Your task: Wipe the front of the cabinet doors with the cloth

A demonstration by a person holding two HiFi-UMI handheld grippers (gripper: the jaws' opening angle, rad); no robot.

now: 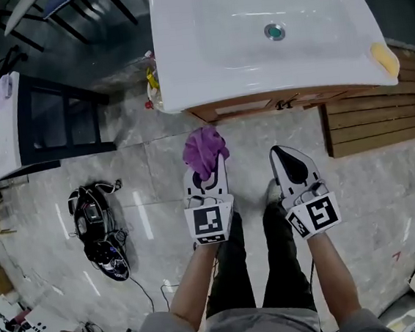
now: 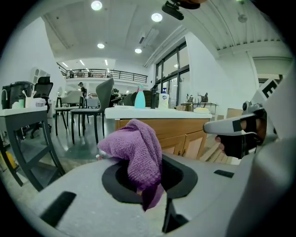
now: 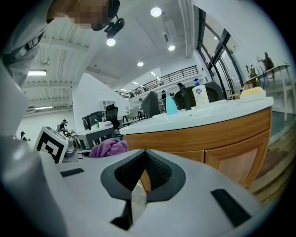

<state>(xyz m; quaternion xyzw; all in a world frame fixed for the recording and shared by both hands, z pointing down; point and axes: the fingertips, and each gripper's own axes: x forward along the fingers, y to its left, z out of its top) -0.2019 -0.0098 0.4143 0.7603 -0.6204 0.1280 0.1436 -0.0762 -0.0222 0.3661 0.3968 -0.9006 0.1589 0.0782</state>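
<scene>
A purple knitted cloth [image 1: 204,151] bunches out of my left gripper [image 1: 205,175], which is shut on it a short way in front of the cabinet. In the left gripper view the cloth [image 2: 138,155] droops over the closed jaws of my left gripper [image 2: 145,183]. The wooden cabinet doors [image 1: 260,106] sit under the white sink counter [image 1: 204,59]; they show as cabinet doors [image 2: 185,143] and cabinet doors [image 3: 222,152] in the gripper views. My right gripper [image 1: 290,162] is beside the left, shut and empty, seen as my right gripper [image 3: 141,178] with jaws together.
A black table frame with a white top [image 1: 12,130] stands at the left. A dark device with cables [image 1: 96,232] lies on the tiled floor. Wooden decking [image 1: 379,118] runs at the right. A yellow sponge [image 1: 384,58] lies on the counter, bottles [image 3: 199,95] behind.
</scene>
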